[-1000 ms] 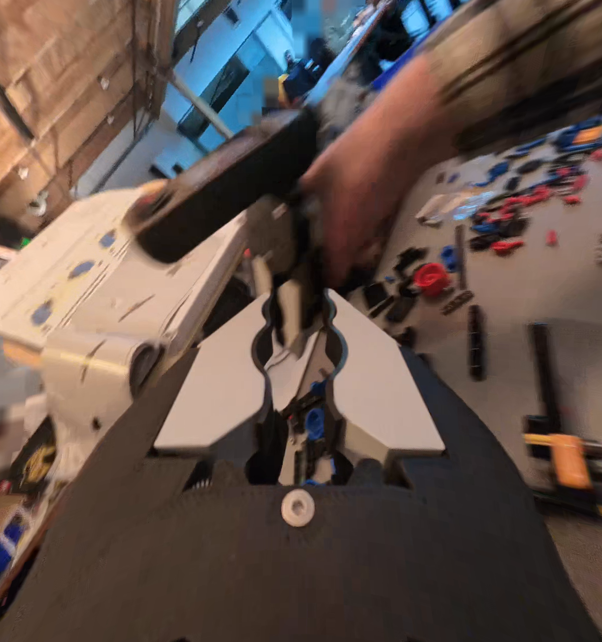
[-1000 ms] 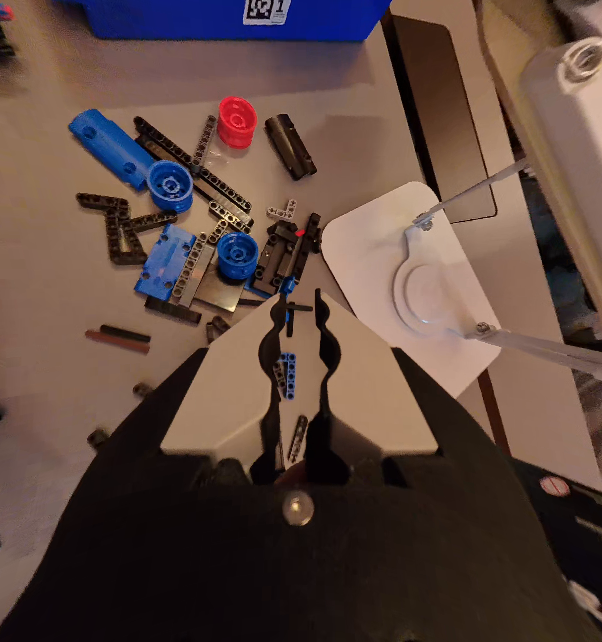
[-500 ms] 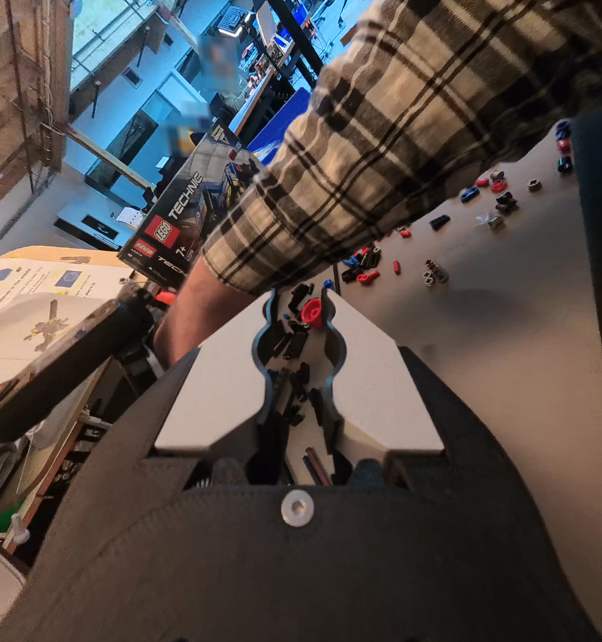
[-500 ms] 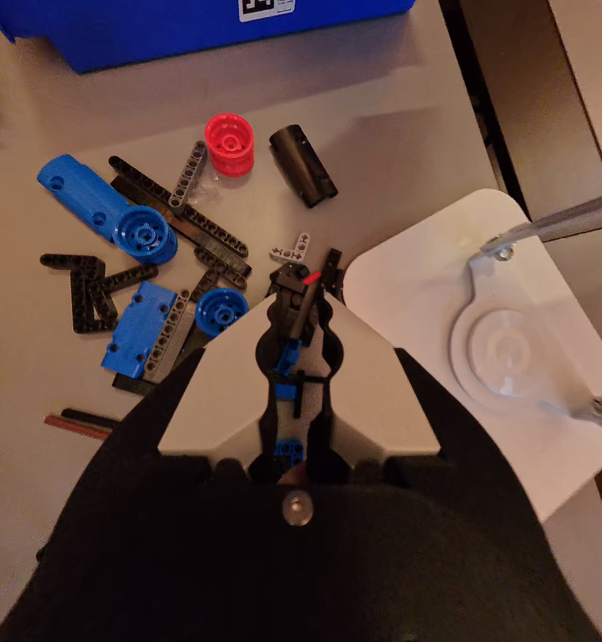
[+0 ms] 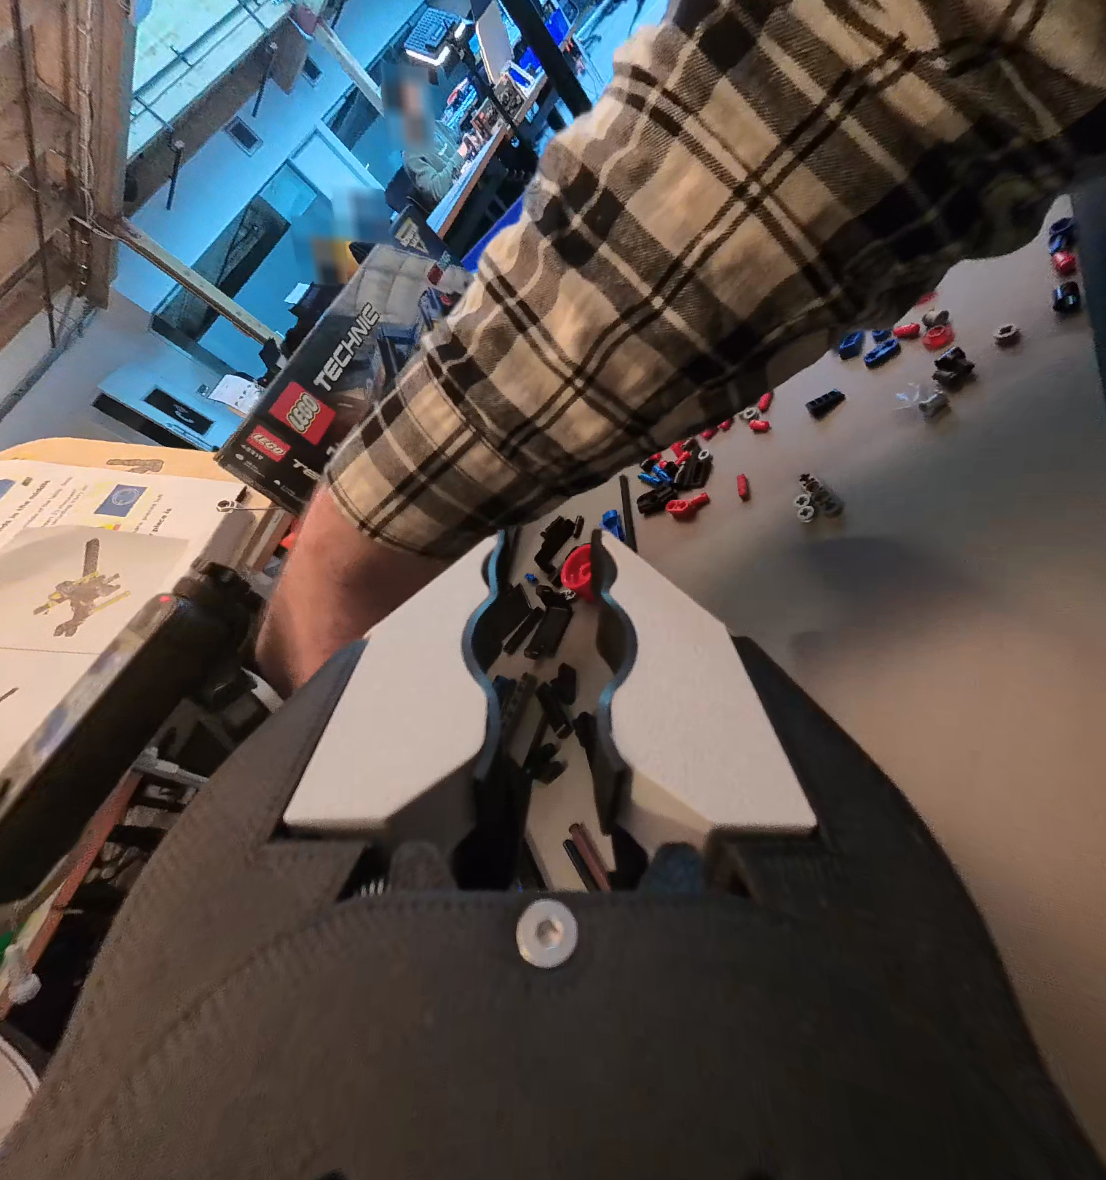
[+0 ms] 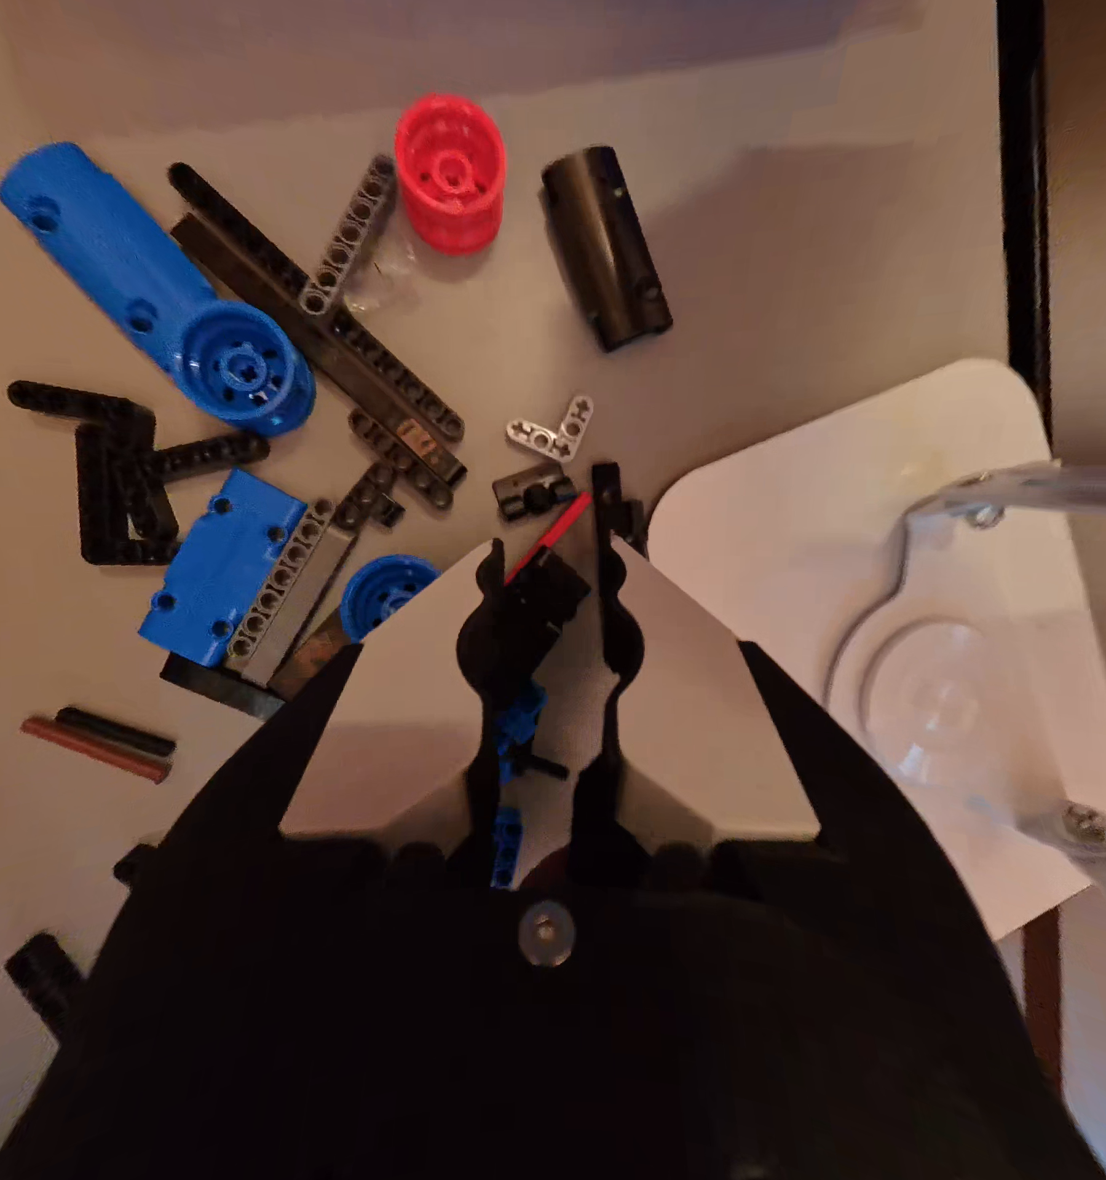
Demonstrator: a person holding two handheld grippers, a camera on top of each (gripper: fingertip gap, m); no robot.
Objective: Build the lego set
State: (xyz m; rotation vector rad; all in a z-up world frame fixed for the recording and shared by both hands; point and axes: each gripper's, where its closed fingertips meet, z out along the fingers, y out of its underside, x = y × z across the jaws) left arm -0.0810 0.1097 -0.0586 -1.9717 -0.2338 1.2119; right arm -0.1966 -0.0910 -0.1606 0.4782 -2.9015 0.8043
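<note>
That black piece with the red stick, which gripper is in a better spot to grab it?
The right gripper, probably. Its open fingers already straddle the black piece with the red stick. The left gripper is open too, tilted above other scattered parts.

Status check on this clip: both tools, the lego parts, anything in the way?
Left tool open, empty, above the table. Right tool open over small black assembly with red axle, not gripped. Loose lego parts unbuilt. White stand base close to the right.
</note>
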